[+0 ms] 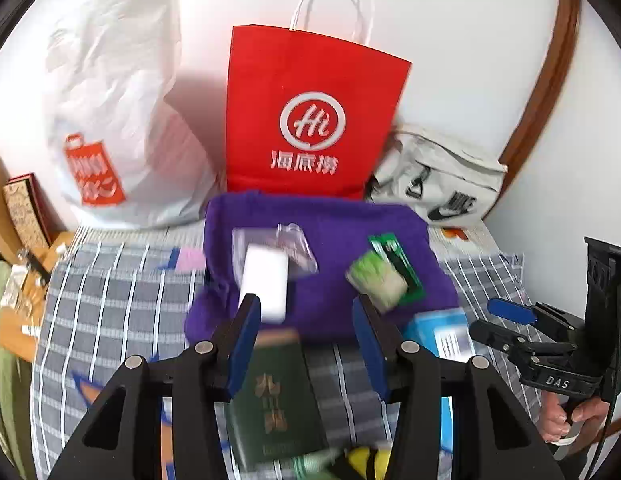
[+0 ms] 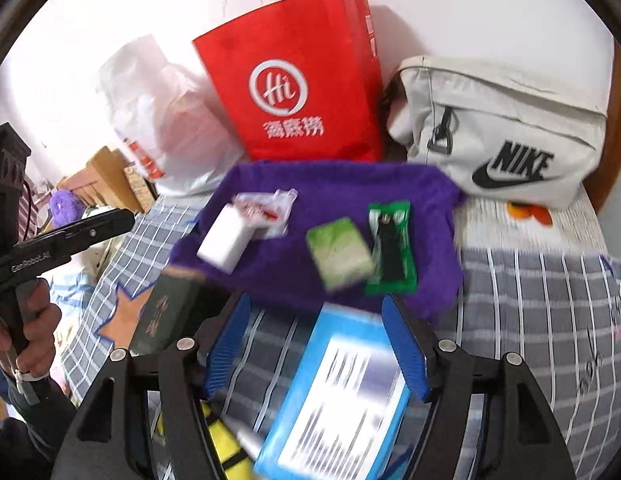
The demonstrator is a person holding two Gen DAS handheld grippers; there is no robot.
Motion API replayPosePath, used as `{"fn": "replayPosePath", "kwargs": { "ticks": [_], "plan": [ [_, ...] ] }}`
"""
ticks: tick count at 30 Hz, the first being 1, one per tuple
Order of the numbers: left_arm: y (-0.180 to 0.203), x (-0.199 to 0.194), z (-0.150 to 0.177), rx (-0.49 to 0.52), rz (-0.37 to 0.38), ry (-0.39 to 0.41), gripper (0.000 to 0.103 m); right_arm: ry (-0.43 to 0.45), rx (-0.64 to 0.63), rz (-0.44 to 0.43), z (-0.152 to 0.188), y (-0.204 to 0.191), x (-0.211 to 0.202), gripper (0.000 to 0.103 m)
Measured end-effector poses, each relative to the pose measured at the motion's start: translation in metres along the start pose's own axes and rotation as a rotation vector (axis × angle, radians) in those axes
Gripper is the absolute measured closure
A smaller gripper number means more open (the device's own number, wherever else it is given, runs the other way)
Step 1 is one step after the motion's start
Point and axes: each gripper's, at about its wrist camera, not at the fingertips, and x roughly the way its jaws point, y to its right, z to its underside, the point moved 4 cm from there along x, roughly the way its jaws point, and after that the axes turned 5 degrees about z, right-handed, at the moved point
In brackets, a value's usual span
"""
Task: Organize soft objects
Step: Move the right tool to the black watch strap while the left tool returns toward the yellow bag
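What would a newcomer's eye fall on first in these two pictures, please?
Most likely the red paper bag standing against the white wall, flanked by a white plastic bag and a Nike pouch. In front of it lies a purple towel on the checked bedding, carrying a white block and a green packet.

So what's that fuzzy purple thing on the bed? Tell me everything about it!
The fuzzy purple cloth looks like a soft towel, spread roughly flat on the grey checked bedsheet. On it lie a white block, a crinkly clear packet, a pale green pack and a green wrapper. Its far edge sits just in front of the red paper bag. No fingers touch it.
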Motion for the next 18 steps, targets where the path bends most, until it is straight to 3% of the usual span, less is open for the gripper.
{"fn": "replayPosePath", "kwargs": {
  "ticks": [3,10,15,18],
  "plan": [
    [0.004,-0.016,0.025,-0.004,0.024,-0.006,0.058,0.003,-0.007,0.010,0.023,-0.010,-0.015,0.041],
    [0.000,-0.037,0.077,-0.065,0.040,-0.024,0.058,0.023,-0.046,-0.058,0.076,-0.043,-0.044,0.041],
    [-0.016,-0.044,0.107,-0.114,0.009,-0.026,0.058,0.018,-0.117,-0.110,0.106,-0.078,-0.043,0.041],
    [-0.029,-0.046,0.120,-0.150,0.005,-0.031,0.058,-0.008,-0.169,-0.125,0.121,-0.100,-0.031,0.051]
  ]
}}
